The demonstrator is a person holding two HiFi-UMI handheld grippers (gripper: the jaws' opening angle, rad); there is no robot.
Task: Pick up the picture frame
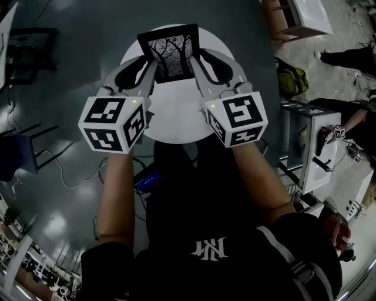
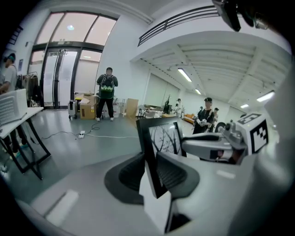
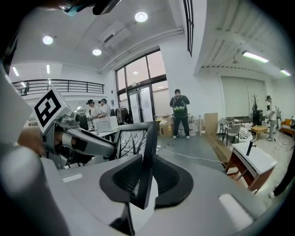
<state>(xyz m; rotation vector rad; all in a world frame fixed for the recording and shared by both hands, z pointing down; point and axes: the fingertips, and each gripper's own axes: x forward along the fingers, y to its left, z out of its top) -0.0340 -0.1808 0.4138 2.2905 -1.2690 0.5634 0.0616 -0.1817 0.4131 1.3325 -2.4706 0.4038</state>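
The left gripper (image 1: 150, 63) gripped the black picture frame's (image 1: 169, 52) left edge and the right gripper (image 1: 197, 60) its right edge, over the round white table (image 1: 176, 120).

picture frame (image 1: 170, 50), lower edge: hidden behind the jaws of the left gripper (image 1: 151, 64) and right gripper (image 1: 197, 62), head view top centre.
round table (image 1: 176, 120), lower left and lower right rim: covered by the marker cubes (image 1: 114, 123).
blue object (image 1: 147, 178), head view centre: half under the forearm (image 1: 114, 194); unidentifiable.
dark shape (image 2: 230, 14), left gripper view upper right: cut by the top edge.
distant people (image 2: 204, 117): too small for detail.
leg (image 1: 346, 57), head view upper right: cut off by the right edge.
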